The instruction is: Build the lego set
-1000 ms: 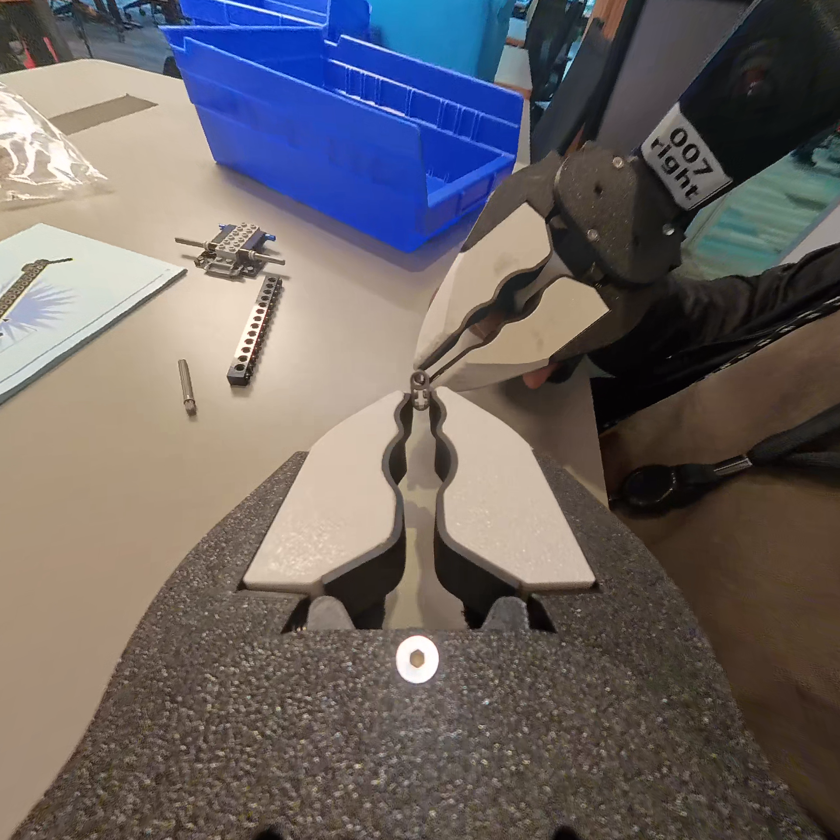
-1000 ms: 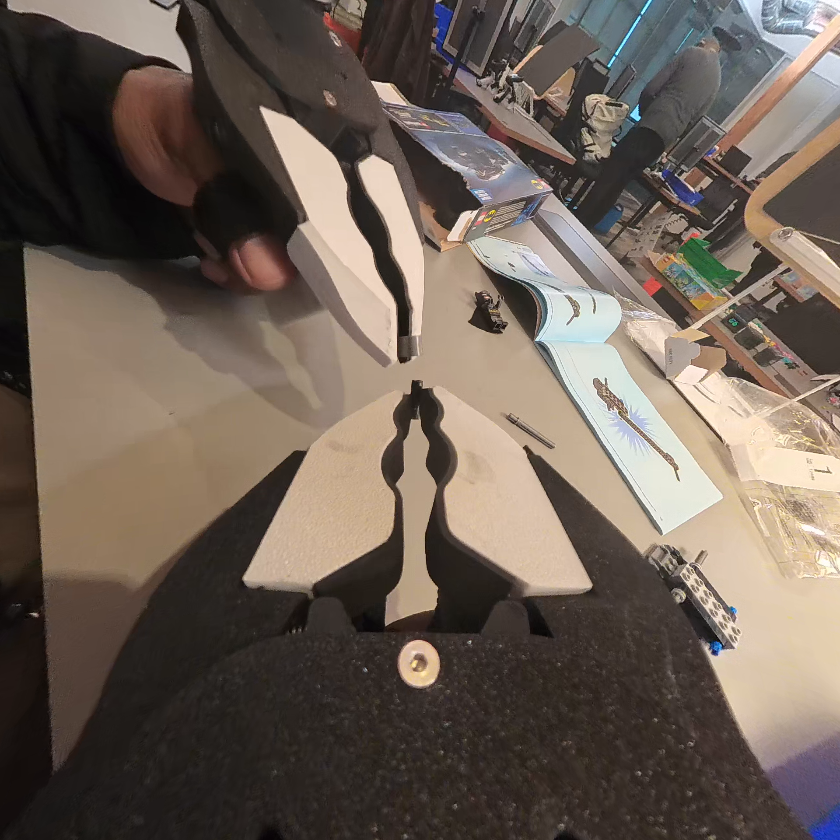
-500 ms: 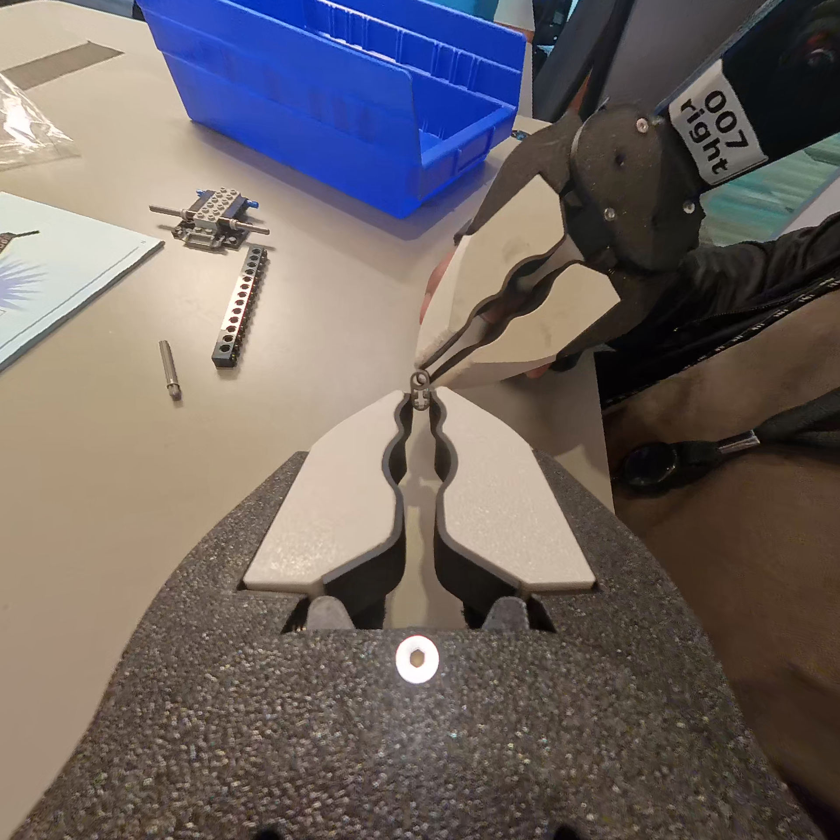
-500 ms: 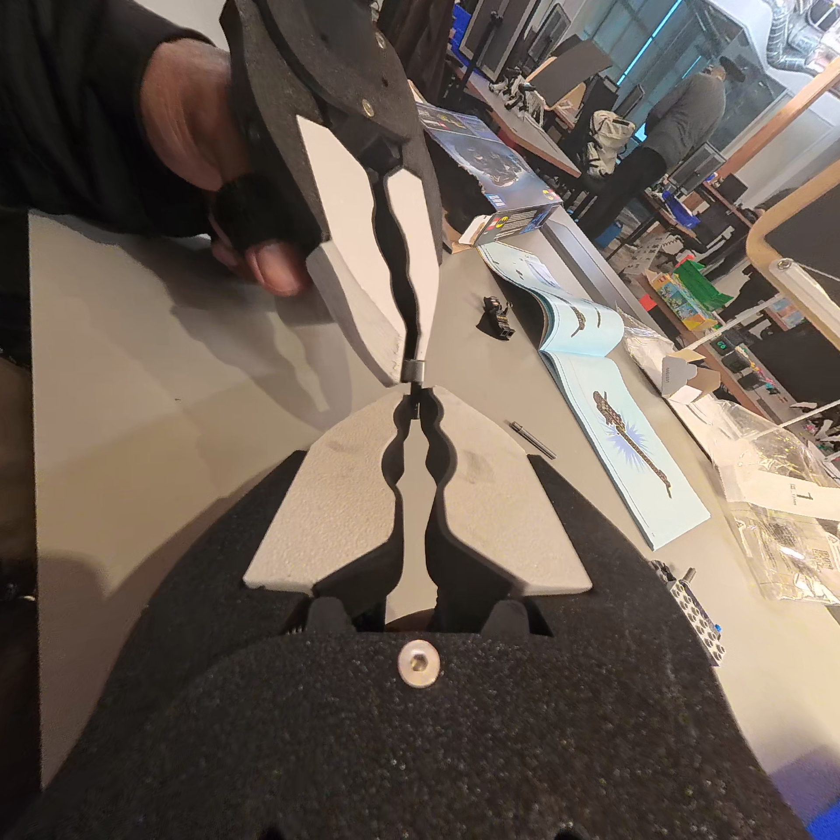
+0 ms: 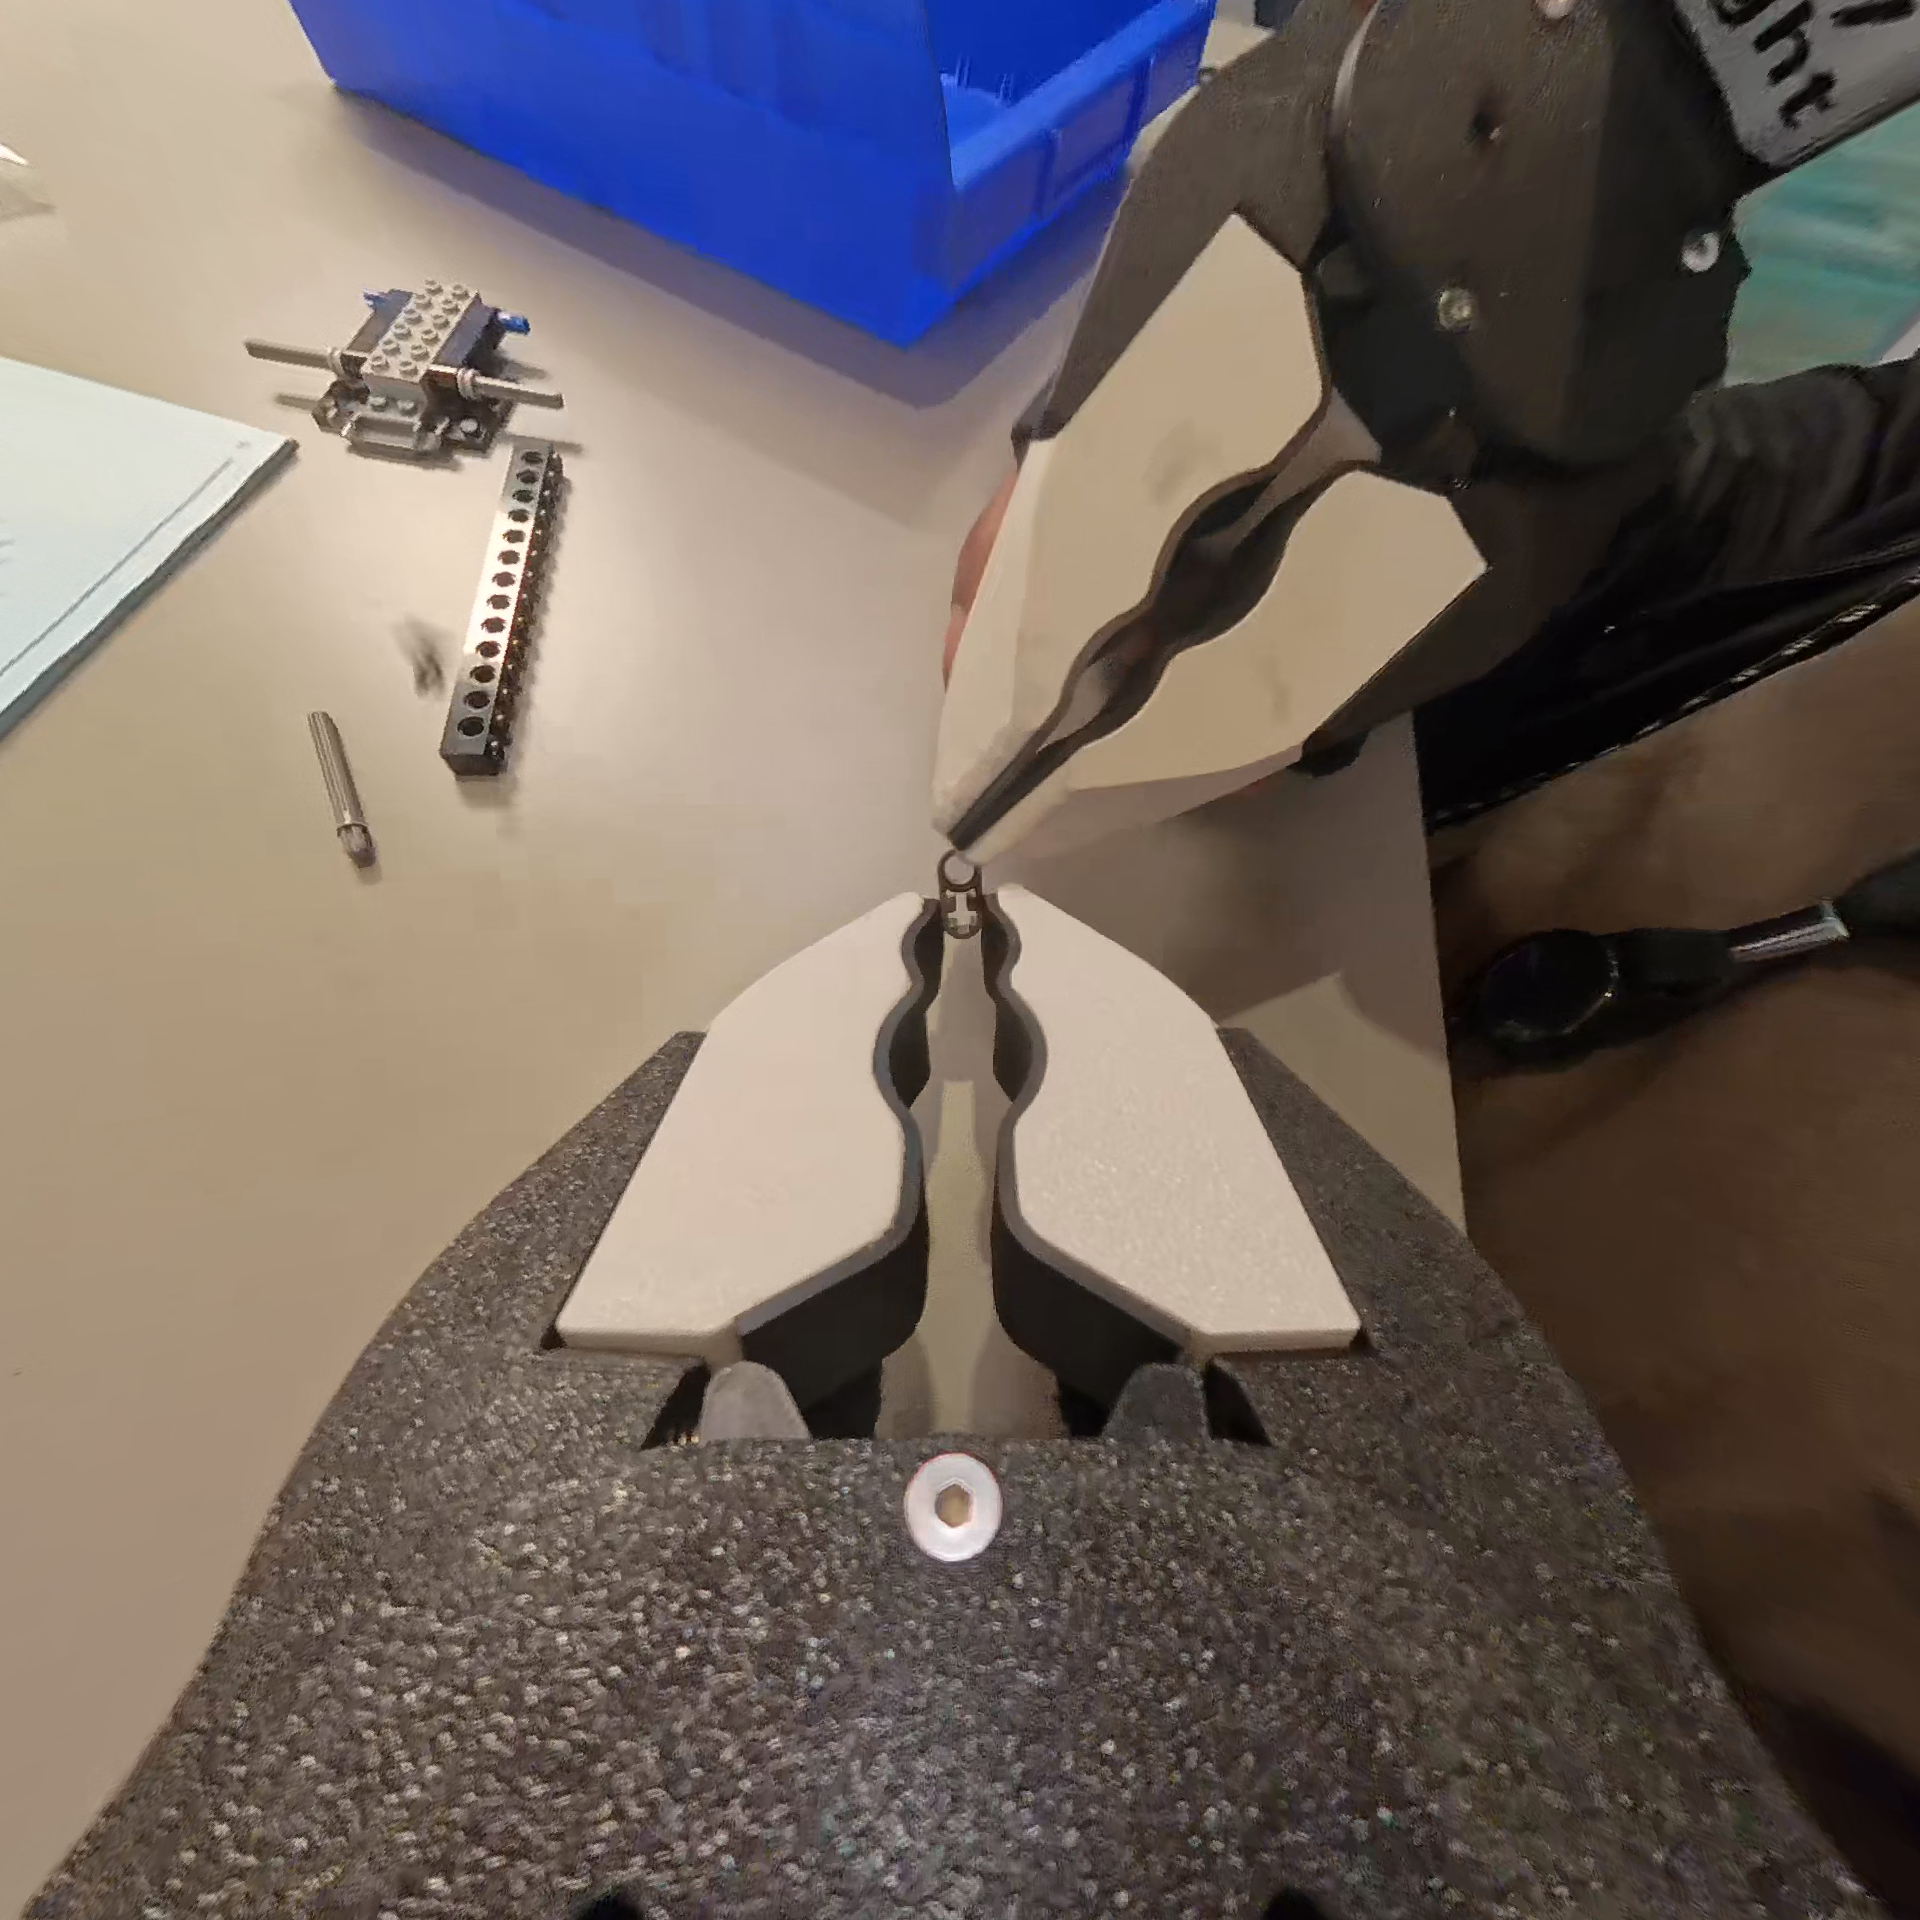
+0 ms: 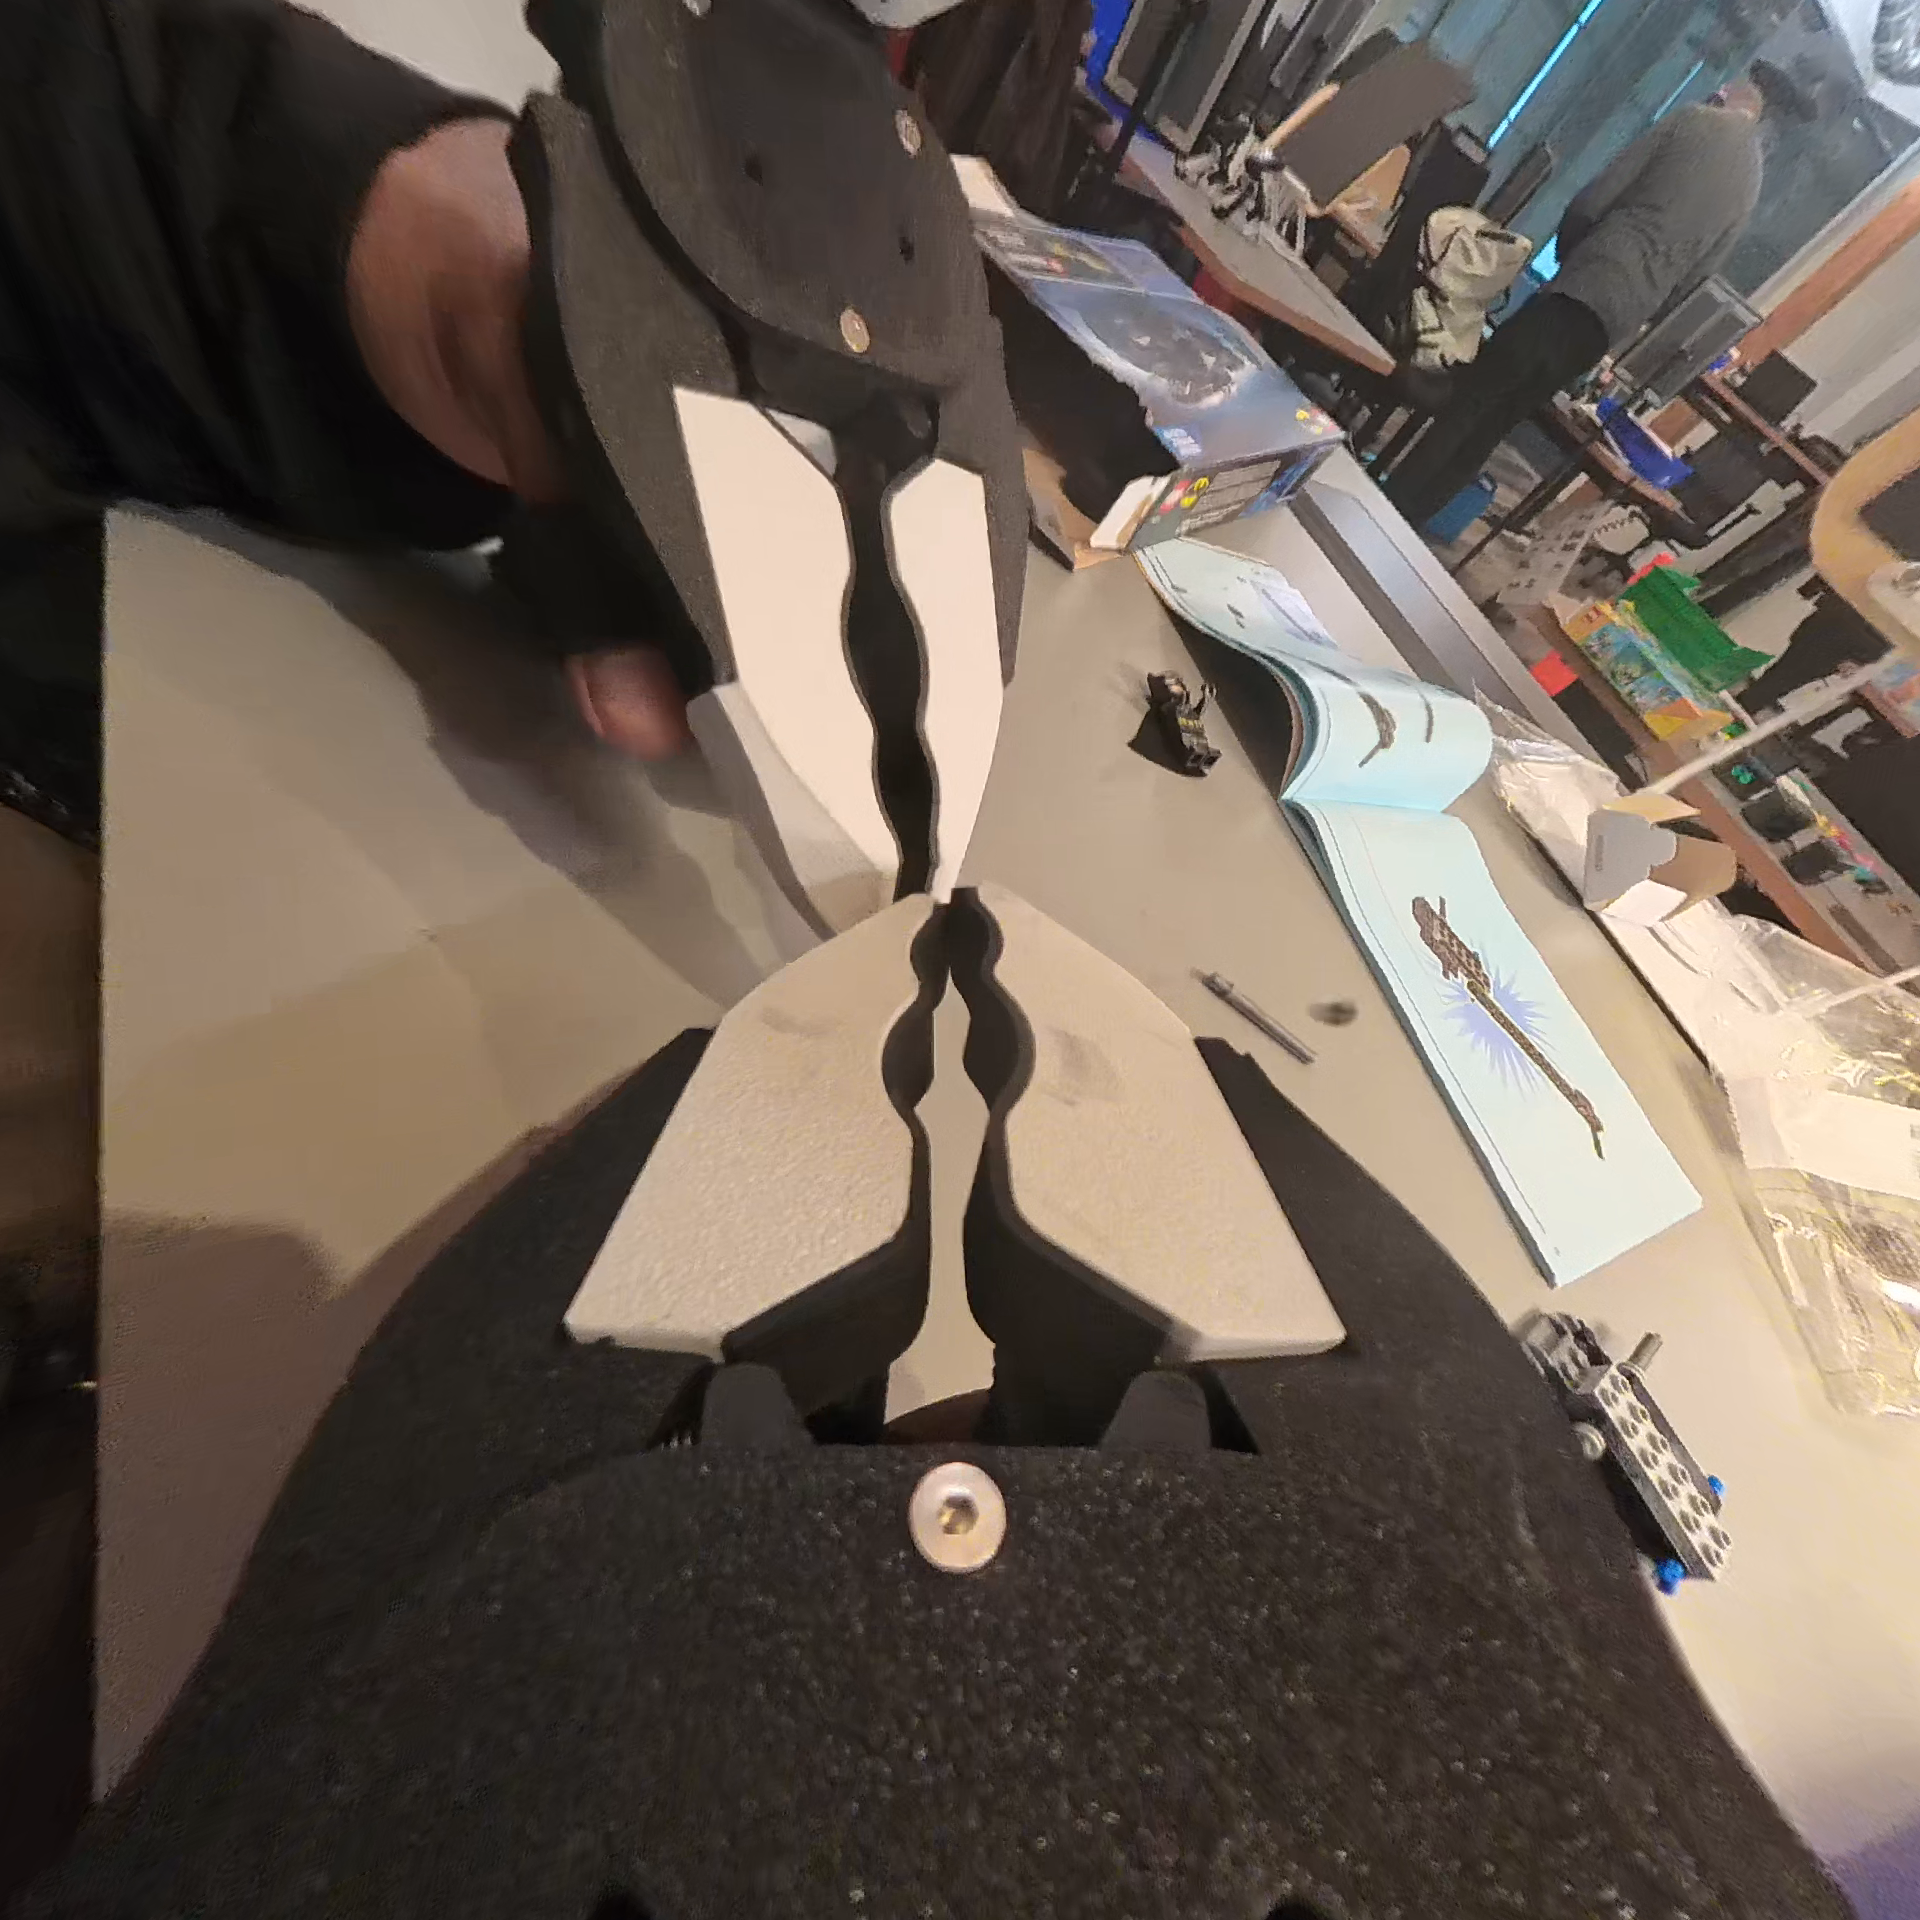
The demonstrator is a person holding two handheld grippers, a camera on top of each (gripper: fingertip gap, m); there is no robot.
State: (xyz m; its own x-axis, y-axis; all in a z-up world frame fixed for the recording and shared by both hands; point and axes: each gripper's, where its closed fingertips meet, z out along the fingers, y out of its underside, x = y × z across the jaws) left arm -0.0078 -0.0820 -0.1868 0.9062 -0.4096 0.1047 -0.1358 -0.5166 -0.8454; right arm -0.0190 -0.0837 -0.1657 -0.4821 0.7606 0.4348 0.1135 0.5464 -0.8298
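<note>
My left gripper [image 5: 961, 916] is shut on a small dark connector [image 5: 958, 891] with a round hole at its outer end; it is held above the grey table [image 5: 675, 831]. My right gripper [image 5: 964, 831] comes in from the upper right with its tips right at that round hole. In the right wrist view its own pads [image 6: 940, 906] meet with nothing between them, and the left gripper [image 6: 925, 878] hangs tip to tip in front of it. A small dark blurred piece [image 5: 421, 655] shows beside the black beam; it also shows near the grey axle in the right wrist view [image 6: 1333, 1011].
On the table lie a black holed beam [image 5: 504, 613], a grey axle [image 5: 341, 784], a small grey brick assembly [image 5: 416, 384], a blue bin [image 5: 727, 156] and a light-blue booklet [image 6: 1507, 1039]. A dark minifigure [image 6: 1179, 722], a box [image 6: 1164, 353] and plastic bags [image 6: 1818, 1143] lie farther off. The table edge [image 5: 1439, 935] runs on the right. My two grippers' fingertips are within a few centimetres of each other. Both grippers' tips are roughly 15 cm from the grey axle [image 5: 341, 784]. It turns up in the right wrist view [image 6: 1257, 1017] as well.
The right gripper brought a small dark pin up to the connector's hole; now its pads have closed fully, the pin is gone from them, and a blurred dark piece shows over the table.
</note>
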